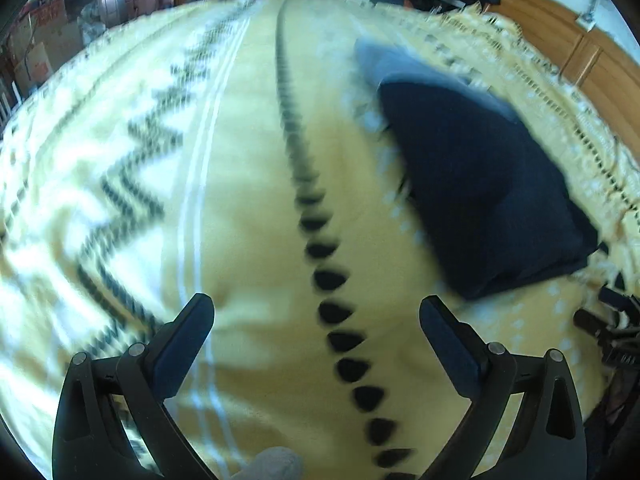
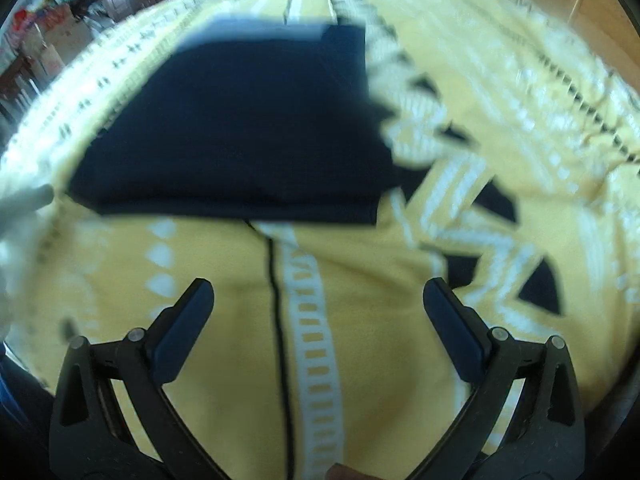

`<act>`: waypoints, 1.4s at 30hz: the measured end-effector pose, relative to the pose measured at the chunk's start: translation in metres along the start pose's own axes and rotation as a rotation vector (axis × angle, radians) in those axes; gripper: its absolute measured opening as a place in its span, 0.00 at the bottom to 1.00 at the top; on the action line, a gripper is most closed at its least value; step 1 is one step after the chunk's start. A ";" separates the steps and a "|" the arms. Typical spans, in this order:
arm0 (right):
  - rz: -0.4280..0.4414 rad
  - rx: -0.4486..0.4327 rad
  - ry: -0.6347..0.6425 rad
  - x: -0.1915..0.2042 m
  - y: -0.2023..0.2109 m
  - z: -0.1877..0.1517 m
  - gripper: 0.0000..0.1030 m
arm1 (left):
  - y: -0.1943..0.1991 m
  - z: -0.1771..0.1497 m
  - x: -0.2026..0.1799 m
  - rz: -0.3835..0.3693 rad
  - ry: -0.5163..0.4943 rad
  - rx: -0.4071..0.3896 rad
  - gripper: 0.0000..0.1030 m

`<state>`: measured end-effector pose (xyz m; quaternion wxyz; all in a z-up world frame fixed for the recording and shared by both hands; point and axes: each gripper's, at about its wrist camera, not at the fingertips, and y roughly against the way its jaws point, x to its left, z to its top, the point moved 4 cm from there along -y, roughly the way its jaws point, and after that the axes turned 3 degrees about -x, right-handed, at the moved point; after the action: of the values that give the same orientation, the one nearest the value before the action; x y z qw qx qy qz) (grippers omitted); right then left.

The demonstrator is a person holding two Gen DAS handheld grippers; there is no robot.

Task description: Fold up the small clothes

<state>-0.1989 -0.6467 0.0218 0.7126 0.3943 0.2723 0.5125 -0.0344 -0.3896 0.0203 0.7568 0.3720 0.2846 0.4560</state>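
1. Two grippers, left gripper [image 1: 316,312] and right gripper [image 2: 318,296], hover with fingers spread wide, holding nothing.
2. Folded navy garment [image 2: 240,132] lies on the yellow patterned blanket [image 2: 372,320], ahead of both.

The blanket [image 1: 248,208] looks like soft, fuzzy matt cloth, yellow with woven patterns. The folded garment [image 2: 240,128] is dark navy matt cloth. Both tools, left [image 1: 316,312] and right [image 2: 318,296], are matt black plastic with metal pins.
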 end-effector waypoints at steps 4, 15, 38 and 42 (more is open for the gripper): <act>0.016 -0.141 0.004 0.011 0.066 0.031 1.00 | 0.063 0.040 -0.019 0.034 -0.071 -0.159 1.00; -0.026 -0.531 0.023 0.046 0.246 0.090 1.00 | 0.293 0.101 -0.088 0.076 -0.166 -0.732 1.00; 0.012 -0.397 -0.040 0.048 0.234 0.045 1.00 | 0.285 0.052 -0.105 0.034 -0.180 -0.531 1.00; 0.009 -0.401 -0.038 0.046 0.235 0.042 1.00 | 0.273 0.052 -0.107 0.072 -0.198 -0.491 1.00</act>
<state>-0.2721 -0.5765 0.2430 0.7797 0.2552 0.1494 0.5519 -0.1705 -0.4177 0.2838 0.8317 0.2301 0.0766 0.4995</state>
